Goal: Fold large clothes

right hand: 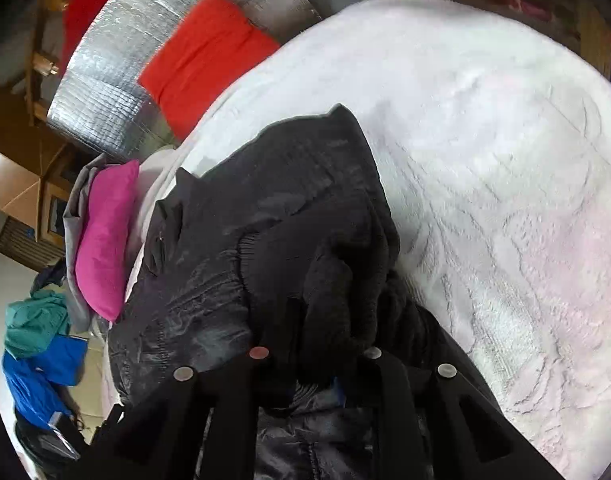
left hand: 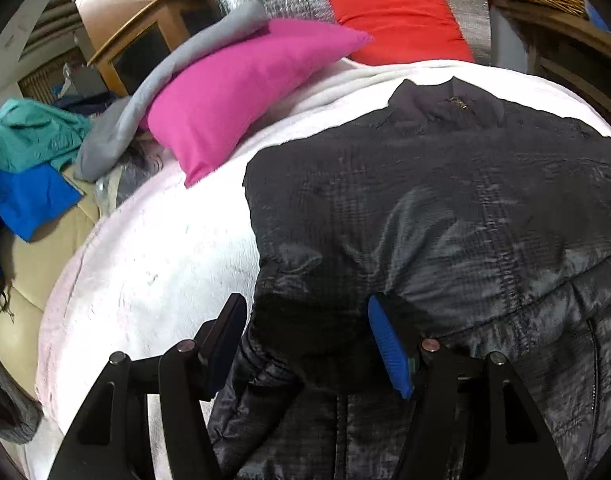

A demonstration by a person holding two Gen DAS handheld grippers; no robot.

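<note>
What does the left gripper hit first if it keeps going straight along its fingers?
Most likely the black jacket. The left gripper is open, and jacket fabric already fills the gap between its fingers, spreading ahead over the white blanket. Depth is hard to judge through the fisheye.

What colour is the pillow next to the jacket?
Magenta pink. The pillow shows best in the left wrist view, lying left of the black jacket.
</note>
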